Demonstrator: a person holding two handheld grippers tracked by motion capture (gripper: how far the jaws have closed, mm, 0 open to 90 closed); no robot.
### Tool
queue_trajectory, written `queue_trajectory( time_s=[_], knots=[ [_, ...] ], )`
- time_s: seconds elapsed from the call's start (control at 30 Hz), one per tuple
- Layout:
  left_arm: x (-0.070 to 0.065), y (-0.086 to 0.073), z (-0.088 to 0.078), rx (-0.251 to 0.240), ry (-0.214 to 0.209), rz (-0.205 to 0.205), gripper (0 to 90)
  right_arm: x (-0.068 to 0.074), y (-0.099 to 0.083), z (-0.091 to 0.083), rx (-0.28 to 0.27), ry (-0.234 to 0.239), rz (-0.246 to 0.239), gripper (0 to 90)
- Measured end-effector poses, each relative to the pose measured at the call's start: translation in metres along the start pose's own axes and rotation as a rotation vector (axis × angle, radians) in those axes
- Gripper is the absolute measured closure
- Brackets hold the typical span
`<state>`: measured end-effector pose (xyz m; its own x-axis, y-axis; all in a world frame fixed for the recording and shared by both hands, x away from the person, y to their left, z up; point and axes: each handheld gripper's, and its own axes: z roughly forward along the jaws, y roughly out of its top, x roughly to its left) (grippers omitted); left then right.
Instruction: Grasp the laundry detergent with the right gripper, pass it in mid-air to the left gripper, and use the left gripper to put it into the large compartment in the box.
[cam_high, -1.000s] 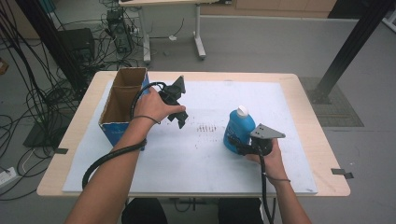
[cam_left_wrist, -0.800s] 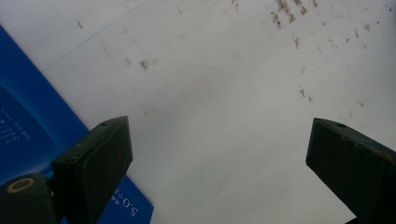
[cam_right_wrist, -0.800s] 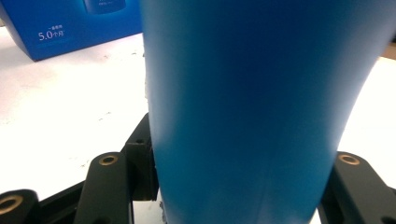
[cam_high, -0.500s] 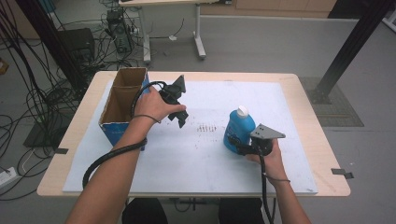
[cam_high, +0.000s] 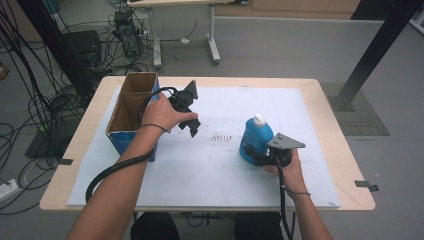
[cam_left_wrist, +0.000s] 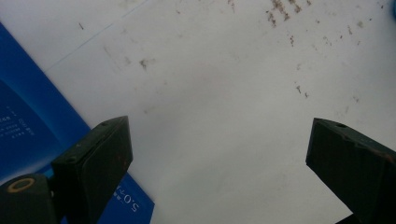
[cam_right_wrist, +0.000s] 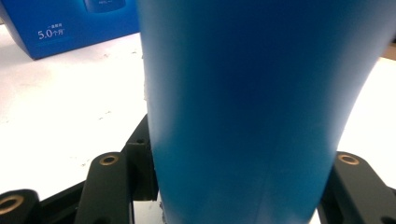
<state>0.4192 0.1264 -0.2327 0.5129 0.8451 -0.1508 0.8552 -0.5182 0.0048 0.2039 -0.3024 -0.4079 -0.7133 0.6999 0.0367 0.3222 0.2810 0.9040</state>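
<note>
Almost nothing differs from a second ago: both hands sit where they were, and the right gripper (cam_high: 261, 159) keeps its jaws clamped on the lower body of the blue plastic bottle with the white cap (cam_high: 256, 137). In the right gripper view the bottle's blue wall (cam_right_wrist: 243, 107) sits tight between the two black jaws. The grip looks settled, so the pause probably marks a hold secured and a lift or carry about to begin.

The bottle stands upright on the white sheet covering the wooden table (cam_high: 330, 105), right of centre and near the person's edge. The left gripper (cam_high: 191, 125) hovers over the sheet just beside the open cardboard box with blue printed sides (cam_high: 131, 107), jaws wide apart and holding nothing; in the left gripper view only bare, speckled sheet lies between them, with a corner of the box's blue side (cam_left_wrist: 28, 135) at the left.

If the bottle is bound for the box, the path runs leftwards across open sheet, past a patch of small dark marks (cam_high: 221, 137). The left gripper and its hand stand right at the box's near side and would crowd the approach, and the box's tall walls demand a lift well clear of the rim.
</note>
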Motion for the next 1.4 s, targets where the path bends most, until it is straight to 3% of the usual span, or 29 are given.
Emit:
queue_trajectory(
  time_s=[0.37,0.6,0.8,0.97,1.1,1.23,1.3,1.37,1.4],
  knots=[
    [0.006,-0.01,-0.01,-0.024,-0.019,0.005,7.5,-0.006,0.003,-0.002,0.014,0.03,0.008,42.5],
    [0.006,-0.013,-0.014,-0.025,-0.027,0.04,7.6,-0.009,0.003,-0.004,0.004,0.048,0.014,42.6],
    [0.003,-0.014,-0.022,-0.035,-0.034,0.089,8.3,-0.013,0.005,-0.004,-0.009,0.078,0.021,42.6],
    [0.0,-0.02,-0.037,-0.063,-0.052,0.16,8.2,-0.016,0.011,-0.002,-0.019,0.122,0.017,42.6],
    [-0.009,-0.023,-0.043,-0.062,-0.034,0.206,8.3,-0.017,0.015,-0.001,-0.024,0.153,0.003,42.6],
    [-0.011,-0.026,-0.049,-0.069,-0.053,0.265,8.3,-0.018,0.019,0.001,-0.023,0.181,-0.003,42.6],
    [-0.013,-0.027,-0.051,-0.07,-0.055,0.275,8.3,-0.018,0.021,0.001,-0.023,0.191,-0.007,42.6],
    [-0.016,-0.03,-0.056,-0.076,-0.064,0.319,8.3,-0.018,0.024,0.003,-0.022,0.211,-0.014,42.6],
    [-0.016,-0.03,-0.056,-0.076,-0.064,0.319,8.3,-0.018,0.024,0.003,-0.022,0.211,-0.014,42.6]
  ],
)
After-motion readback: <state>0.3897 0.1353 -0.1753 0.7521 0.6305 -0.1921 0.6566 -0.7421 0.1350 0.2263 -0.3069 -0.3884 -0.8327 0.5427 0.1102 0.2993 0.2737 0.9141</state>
